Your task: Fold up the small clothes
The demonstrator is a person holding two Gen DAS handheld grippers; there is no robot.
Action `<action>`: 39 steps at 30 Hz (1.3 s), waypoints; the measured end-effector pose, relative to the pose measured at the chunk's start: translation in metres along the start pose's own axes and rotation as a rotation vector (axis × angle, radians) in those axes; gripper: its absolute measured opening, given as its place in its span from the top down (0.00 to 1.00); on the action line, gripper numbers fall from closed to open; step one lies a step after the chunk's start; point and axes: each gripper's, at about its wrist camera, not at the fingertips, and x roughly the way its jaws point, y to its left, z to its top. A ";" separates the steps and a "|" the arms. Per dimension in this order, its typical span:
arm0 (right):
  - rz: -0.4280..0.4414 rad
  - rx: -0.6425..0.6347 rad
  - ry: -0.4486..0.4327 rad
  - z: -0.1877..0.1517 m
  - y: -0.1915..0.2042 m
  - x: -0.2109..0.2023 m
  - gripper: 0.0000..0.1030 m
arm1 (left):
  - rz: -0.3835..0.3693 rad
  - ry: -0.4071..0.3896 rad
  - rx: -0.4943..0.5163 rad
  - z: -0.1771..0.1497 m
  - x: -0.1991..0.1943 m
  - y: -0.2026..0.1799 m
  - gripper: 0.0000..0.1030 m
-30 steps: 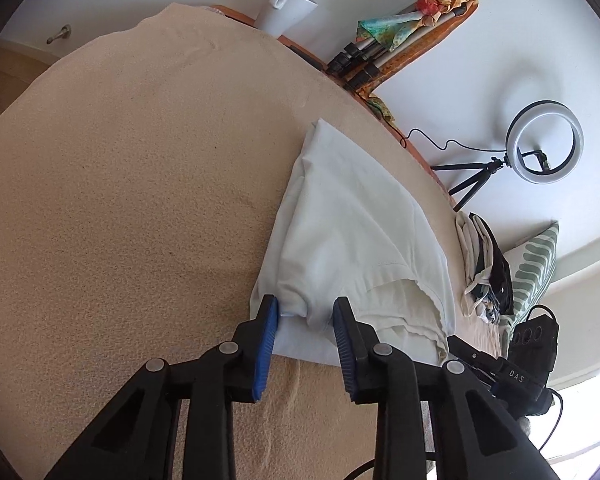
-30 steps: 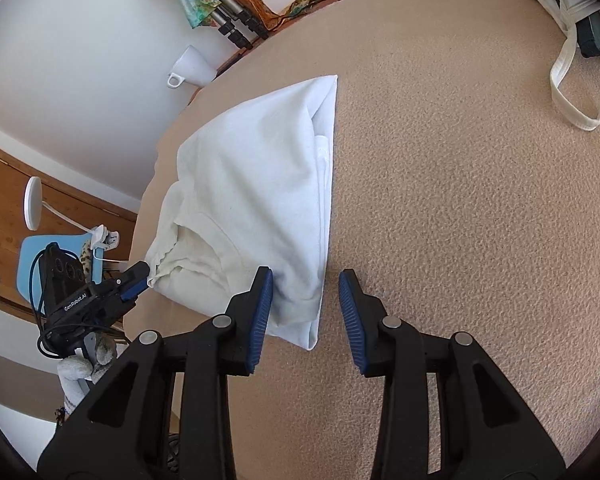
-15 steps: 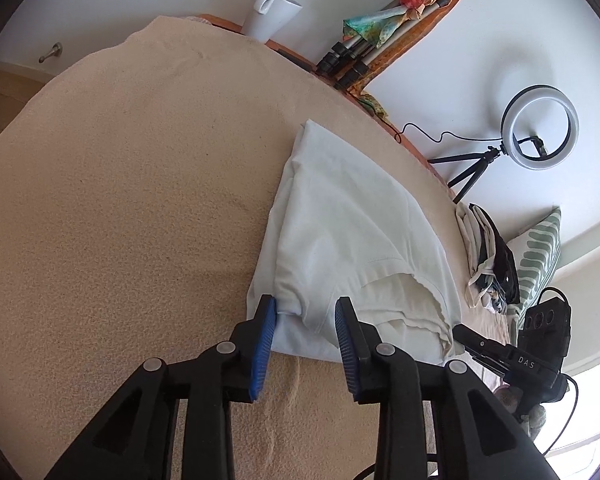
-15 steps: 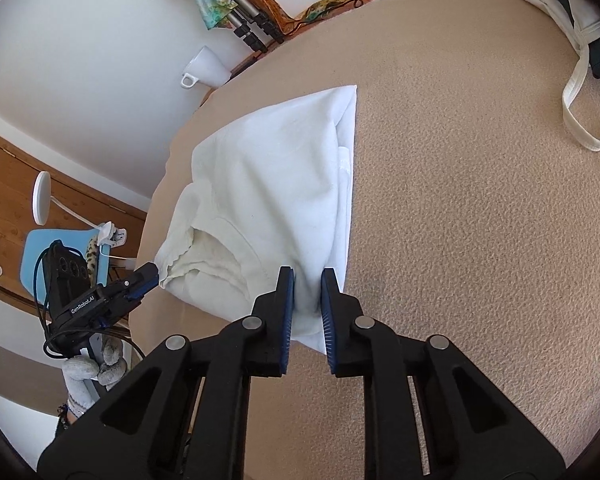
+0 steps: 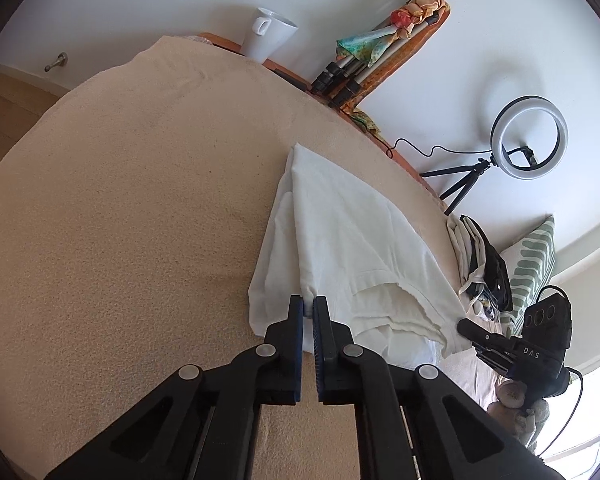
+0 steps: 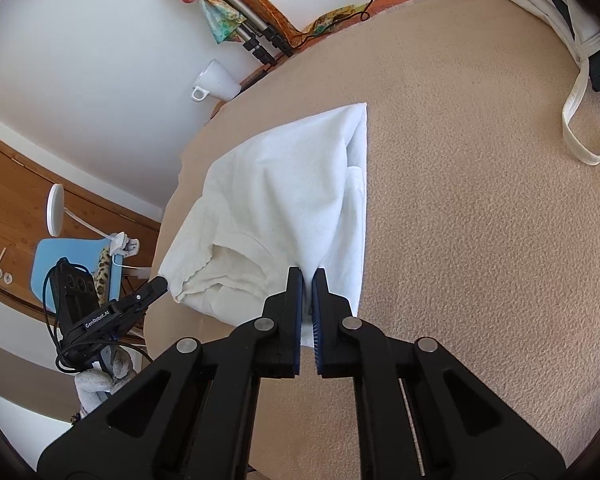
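Left gripper point(image 5: 308, 305) pinches the near left corner of the white shirt point(image 5: 340, 240); right gripper point(image 6: 307, 276) pinches its near right corner, likely to lift that edge for a fold. Shirt lies flat on the beige blanket point(image 5: 120, 200). Beyond the shirt: mug point(image 5: 270, 38), ring light point(image 5: 530, 138), white wall.

Lying on the beige blanket point(image 5: 140, 200): one white garment point(image 5: 340, 248). Standing behind: one white mug point(image 5: 270, 38), one ring light point(image 5: 530, 138). Pinching cloth: two grippers, left gripper point(image 5: 308, 308) and right gripper point(image 6: 307, 280).
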 end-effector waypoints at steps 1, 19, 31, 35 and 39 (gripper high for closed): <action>0.030 0.011 -0.001 0.001 0.000 -0.004 0.94 | 0.032 0.002 0.025 -0.003 0.001 0.000 0.99; -0.025 -0.069 -0.067 0.027 0.001 -0.022 0.61 | 0.084 -0.041 0.294 0.006 0.007 -0.068 0.63; 0.073 0.165 -0.066 0.091 -0.050 0.038 0.61 | 0.017 0.008 0.330 0.026 0.071 -0.118 0.62; 0.094 0.161 -0.034 0.103 -0.052 0.061 0.61 | 0.014 0.030 0.317 0.026 0.085 -0.118 0.62; 0.105 0.137 -0.008 0.111 -0.047 0.075 0.73 | 0.010 0.032 0.326 0.025 0.094 -0.121 0.61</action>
